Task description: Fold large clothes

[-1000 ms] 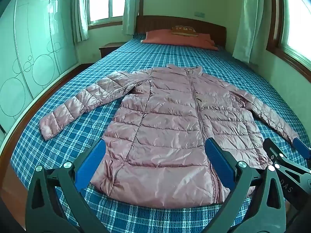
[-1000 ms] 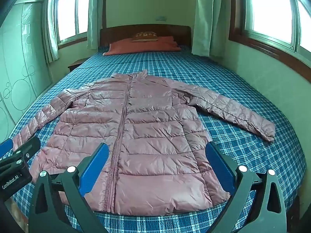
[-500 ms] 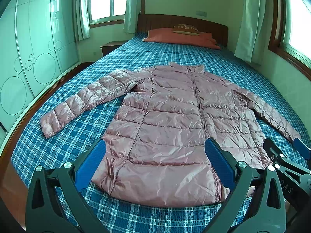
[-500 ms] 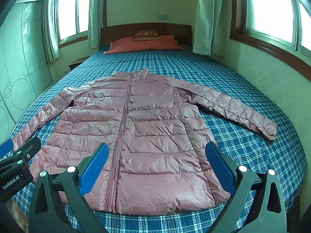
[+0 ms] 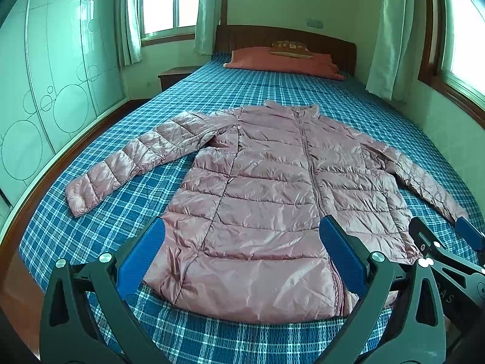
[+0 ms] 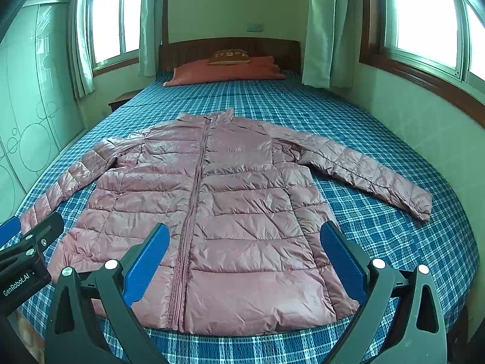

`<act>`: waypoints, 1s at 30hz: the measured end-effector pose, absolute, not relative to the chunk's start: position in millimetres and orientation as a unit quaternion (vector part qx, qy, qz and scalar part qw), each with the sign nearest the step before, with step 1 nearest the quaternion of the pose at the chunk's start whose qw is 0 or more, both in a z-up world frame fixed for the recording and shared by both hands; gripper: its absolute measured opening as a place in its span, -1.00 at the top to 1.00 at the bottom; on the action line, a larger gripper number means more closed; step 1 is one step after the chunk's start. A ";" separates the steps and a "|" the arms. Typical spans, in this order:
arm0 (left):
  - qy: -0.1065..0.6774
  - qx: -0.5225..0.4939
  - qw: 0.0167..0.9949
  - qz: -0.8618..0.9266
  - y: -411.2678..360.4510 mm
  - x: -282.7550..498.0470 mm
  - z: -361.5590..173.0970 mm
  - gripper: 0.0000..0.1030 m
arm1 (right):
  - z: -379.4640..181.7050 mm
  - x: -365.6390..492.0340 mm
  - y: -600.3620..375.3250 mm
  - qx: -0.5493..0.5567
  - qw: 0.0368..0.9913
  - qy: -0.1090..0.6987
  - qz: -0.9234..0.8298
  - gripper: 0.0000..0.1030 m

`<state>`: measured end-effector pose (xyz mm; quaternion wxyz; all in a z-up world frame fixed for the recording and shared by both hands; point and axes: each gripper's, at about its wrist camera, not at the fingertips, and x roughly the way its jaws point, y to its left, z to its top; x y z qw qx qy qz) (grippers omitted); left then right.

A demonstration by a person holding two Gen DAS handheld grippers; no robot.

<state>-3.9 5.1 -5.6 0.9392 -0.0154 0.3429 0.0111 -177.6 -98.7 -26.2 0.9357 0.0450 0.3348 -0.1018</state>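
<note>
A pink quilted puffer jacket (image 5: 272,188) lies flat, zipped, front up on the blue plaid bed (image 5: 106,227), collar toward the headboard, both sleeves spread out. It also shows in the right wrist view (image 6: 212,212). My left gripper (image 5: 242,257) is open and empty, hovering above the jacket's hem on its left half. My right gripper (image 6: 242,257) is open and empty above the hem's right half. The right gripper also shows at the right edge of the left wrist view (image 5: 439,242). The left gripper also shows at the left edge of the right wrist view (image 6: 30,236).
An orange pillow (image 5: 282,60) with a small cushion lies by the wooden headboard (image 5: 288,35). A nightstand (image 5: 175,75) and a glass wardrobe (image 5: 45,91) stand on the left. A wall with windows (image 6: 424,115) runs close along the bed's right side.
Both grippers have risen or tilted slightly, so the jacket sits a little lower in both views. The jacket has not moved and both grippers stay open.
</note>
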 end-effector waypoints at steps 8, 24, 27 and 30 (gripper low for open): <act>0.340 -0.016 0.940 0.016 7.5 -8.2 -2.5 -0.96 | -22.8 -180.0 -96.2 0.046 0.937 0.332 -0.095 -0.92; 0.333 -0.015 0.943 0.021 11.3 -15.9 2.9 -0.96 | -17.1 -185.9 -90.7 0.044 0.941 0.324 -0.090 -0.92; 0.334 -0.016 0.942 0.020 11.1 -16.2 3.5 -0.96 | -16.4 -186.2 -91.2 0.043 0.941 0.323 -0.091 -0.92; 0.335 -0.015 0.942 0.019 9.8 -16.4 3.8 -0.96 | -15.8 -187.1 -91.8 0.043 0.941 0.323 -0.092 -0.92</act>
